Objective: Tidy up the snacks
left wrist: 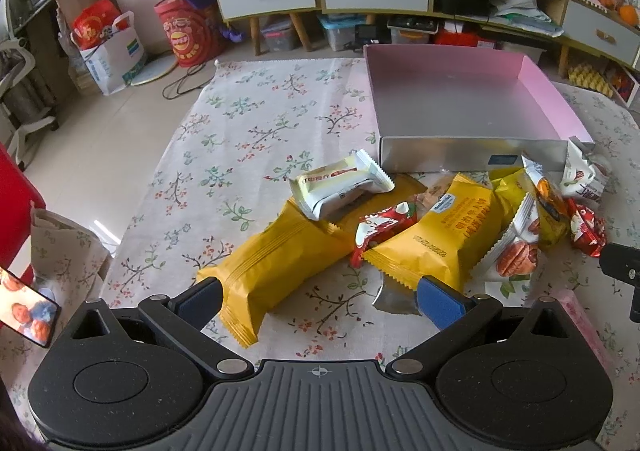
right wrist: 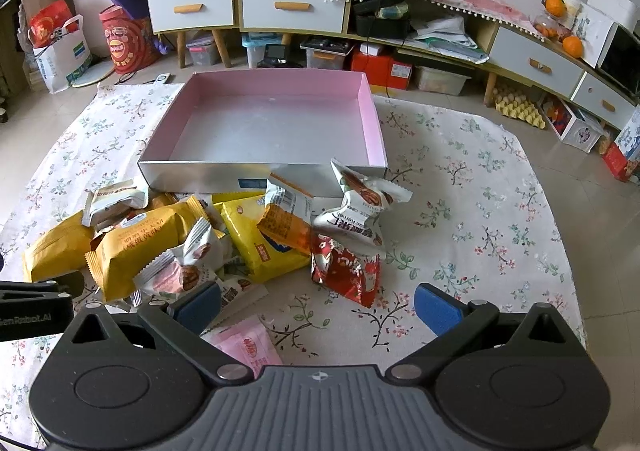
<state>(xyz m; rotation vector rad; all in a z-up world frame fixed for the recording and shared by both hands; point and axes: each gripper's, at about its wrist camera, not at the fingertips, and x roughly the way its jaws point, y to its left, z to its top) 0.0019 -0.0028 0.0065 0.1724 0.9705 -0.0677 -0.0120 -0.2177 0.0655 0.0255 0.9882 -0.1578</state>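
Our left tongs (left wrist: 318, 297) stand wide open, holding nothing, low over the near end of the pile; the left pad sits against the crimped end of a long yellow packet (left wrist: 276, 267), and the right pad is just beside a second yellow packet (left wrist: 436, 235). Our right tongs (right wrist: 318, 307) are wide open too and empty, with a red packet (right wrist: 346, 265) just ahead between the pads and a pink packet (right wrist: 250, 345) under the left finger.

We judge these snacks light, soft and puffed with air, with slick film that may slide. The crimped ends are flat and stiffer, so we would pinch there or across the narrow middle, gently, since whatever is inside may crush.

The snacks lie heaped on the flowered cloth (left wrist: 256, 119), touching the near wall of the open pink box (right wrist: 276, 119), which has nothing in it.

The packets overlap, so we cannot count those underneath. A white packet (left wrist: 340, 187) rests on the yellow one. A silvery scrap near the left tongs is unclear, and the pink packet is partly hidden by our tool.
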